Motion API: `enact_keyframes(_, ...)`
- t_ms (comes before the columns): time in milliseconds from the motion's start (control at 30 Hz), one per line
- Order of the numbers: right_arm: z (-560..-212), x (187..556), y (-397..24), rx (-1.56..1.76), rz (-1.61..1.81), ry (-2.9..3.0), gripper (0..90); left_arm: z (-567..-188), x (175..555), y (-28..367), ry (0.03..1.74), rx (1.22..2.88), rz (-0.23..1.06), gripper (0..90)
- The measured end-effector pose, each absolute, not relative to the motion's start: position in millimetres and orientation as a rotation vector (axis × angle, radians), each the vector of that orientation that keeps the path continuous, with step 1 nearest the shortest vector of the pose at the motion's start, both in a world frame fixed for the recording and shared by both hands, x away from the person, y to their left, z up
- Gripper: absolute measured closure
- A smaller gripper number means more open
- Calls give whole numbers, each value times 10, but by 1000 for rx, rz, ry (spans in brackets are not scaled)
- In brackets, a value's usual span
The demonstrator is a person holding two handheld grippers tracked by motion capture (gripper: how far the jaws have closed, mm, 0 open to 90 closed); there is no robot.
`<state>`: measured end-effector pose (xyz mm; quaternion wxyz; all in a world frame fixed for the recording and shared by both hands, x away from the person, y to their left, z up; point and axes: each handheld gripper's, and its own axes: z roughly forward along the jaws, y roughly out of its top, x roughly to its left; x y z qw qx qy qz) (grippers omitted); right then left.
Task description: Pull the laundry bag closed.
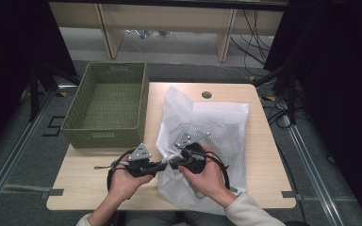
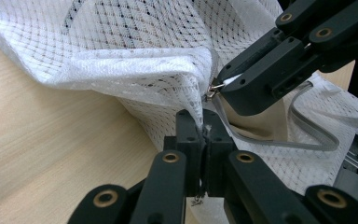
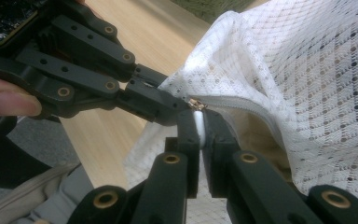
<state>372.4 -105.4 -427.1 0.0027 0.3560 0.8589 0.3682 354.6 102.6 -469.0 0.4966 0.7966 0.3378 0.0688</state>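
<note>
Gripping the white mesh laundry bag (image 1: 202,136) at its near left corner, both grippers are meeting where the zipper ends. The bag is lying across the right half of the wooden table (image 1: 85,174), just beside the green woven basket (image 1: 106,106), with something dark showing dimly through the mesh.

The left gripper (image 2: 204,133) is clenching a fold of mesh right next to the zipper track (image 2: 279,135), jaws pressed tight on the fabric. The right gripper (image 3: 199,122) is pinching what looks like the white tab behind the small metal zipper pull (image 3: 196,104); its jaws are closed on it, though how much of the pull itself is caught I cannot tell.

Doing this step well is probably a matter of keeping the two grips working against each other: the left gripper is serving as the anchor, holding the bag's edge taut, so the right one should be drawing the slider straight along the track rather than lifting it away. Loose mesh is bunching near the slider, so keeping the fabric stretched flat seems wise, or it could snag in the teeth. A slow, even pull is likely safest with so small a hold
</note>
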Motion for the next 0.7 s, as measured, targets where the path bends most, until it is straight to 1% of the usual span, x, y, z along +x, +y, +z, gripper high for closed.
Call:
enact_keyframes(67, -4281, 3721, -1039, 1104, 1160, 2678, 878, -4688, 3555, 1032, 788, 1957, 180, 872)
enact_keyframes(100, -4276, 3718, -1038, 1110, 1152, 2672, 878, -4691, 3545, 1008, 783, 1972, 219, 861)
enact_keyframes(133, -4257, 3723, -1052, 1095, 1125, 2685, 878, -4697, 3542, 991, 776, 1964, 222, 821)
enact_keyframes(167, -4256, 3717, -1050, 1113, 1128, 2683, 878, -4696, 3551, 1000, 761, 1982, 231, 801)
enact_keyframes(233, -4253, 3722, -1056, 1107, 1117, 2693, 878, -4712, 3568, 985, 727, 1988, 249, 801)
enact_keyframes(300, -4266, 3713, -1043, 1103, 1143, 2679, 879, -4719, 3582, 982, 698, 2022, 274, 816)
enact_keyframes(333, -4249, 3709, -1045, 1104, 1109, 2697, 879, -4720, 3588, 977, 686, 2032, 262, 825)
enact_keyframes(400, -4253, 3698, -1036, 1099, 1121, 2694, 879, -4717, 3610, 976, 631, 2057, 326, 846)
enact_keyframes(467, -4250, 3693, -1038, 1114, 1122, 2692, 879, -4719, 3593, 962, 655, 2030, 298, 872)
enact_keyframes(500, -4251, 3701, -1048, 1097, 1131, 2679, 879, -4704, 3601, 980, 634, 2049, 318, 882)
enact_keyframes(567, -4253, 3711, -1060, 1086, 1132, 2680, 880, -4695, 3564, 976, 684, 2022, 292, 889)
enact_keyframes(700, -4245, 3685, -1066, 1135, 1154, 2669, 881, -4658, 3533, 1011, 688, 2013, 280, 895)
